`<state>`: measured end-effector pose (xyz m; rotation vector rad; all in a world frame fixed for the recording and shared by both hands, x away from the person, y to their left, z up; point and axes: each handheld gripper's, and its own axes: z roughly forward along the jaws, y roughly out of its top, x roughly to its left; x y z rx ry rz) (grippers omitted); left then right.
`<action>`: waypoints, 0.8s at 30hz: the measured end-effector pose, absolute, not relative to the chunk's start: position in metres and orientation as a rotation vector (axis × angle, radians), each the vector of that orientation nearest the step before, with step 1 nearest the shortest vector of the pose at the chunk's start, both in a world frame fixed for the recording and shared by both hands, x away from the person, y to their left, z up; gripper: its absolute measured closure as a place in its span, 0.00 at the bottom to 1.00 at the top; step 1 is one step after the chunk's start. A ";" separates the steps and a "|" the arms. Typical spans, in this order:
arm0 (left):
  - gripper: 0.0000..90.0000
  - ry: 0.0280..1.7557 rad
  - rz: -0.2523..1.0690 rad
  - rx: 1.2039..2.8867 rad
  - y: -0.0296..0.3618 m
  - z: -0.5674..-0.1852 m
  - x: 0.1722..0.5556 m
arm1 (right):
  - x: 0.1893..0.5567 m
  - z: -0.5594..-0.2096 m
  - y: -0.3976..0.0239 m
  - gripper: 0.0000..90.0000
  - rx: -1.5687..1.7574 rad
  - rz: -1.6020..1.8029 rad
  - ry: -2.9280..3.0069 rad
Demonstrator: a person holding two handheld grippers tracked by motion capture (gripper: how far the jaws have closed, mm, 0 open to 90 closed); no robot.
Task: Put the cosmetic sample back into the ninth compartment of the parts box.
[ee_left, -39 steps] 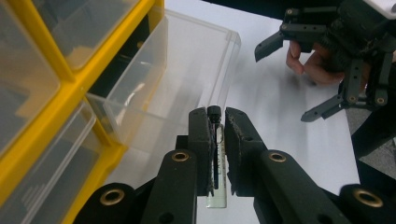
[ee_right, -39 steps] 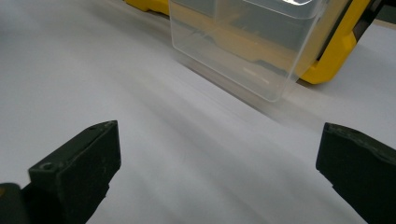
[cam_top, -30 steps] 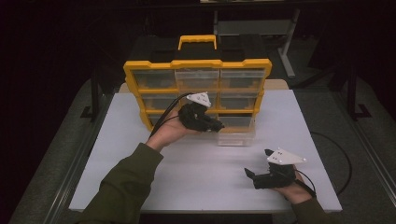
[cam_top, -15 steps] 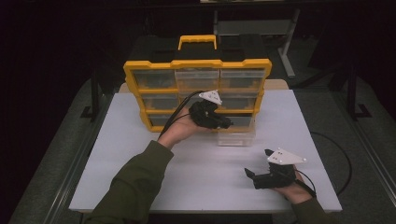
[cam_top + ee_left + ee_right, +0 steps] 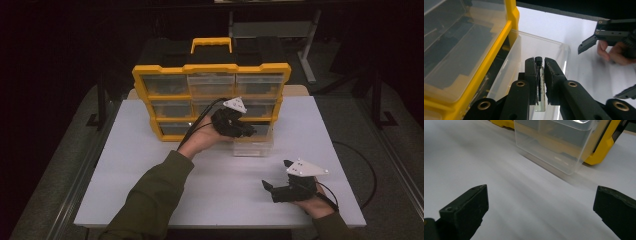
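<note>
Right now the left tongs (image 5: 540, 75) are clamped on a small dark-capped vial (image 5: 538, 62), held over the clear drawer (image 5: 544, 47) pulled out of the yellow organizer (image 5: 210, 95). It looks light, stiff, smooth and probably breakable — best gripped mid-body, gently, as now. The right tongs (image 5: 280, 187) rest on the white surface (image 5: 150, 170), jaws wide apart — holding nothing.

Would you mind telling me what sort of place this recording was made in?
Probably a lab or workshop: a white worktable in a dark room, a yellow parts organiser with clear drawers, and metal stands on the floor behind.
</note>
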<state>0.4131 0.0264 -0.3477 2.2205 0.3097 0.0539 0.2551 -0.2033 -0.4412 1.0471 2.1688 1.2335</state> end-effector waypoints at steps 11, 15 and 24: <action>0.90 0.306 0.071 2.246 0.019 -0.357 0.417 | 0.255 -0.442 -0.203 0.00 1.041 1.229 2.172; 0.90 0.306 0.096 2.276 0.017 -0.362 0.420 | 0.255 -0.442 -0.203 0.00 1.036 1.226 2.173; 0.90 0.319 0.070 2.282 0.013 -0.370 0.421 | 0.255 -0.442 -0.204 0.00 1.034 1.228 2.171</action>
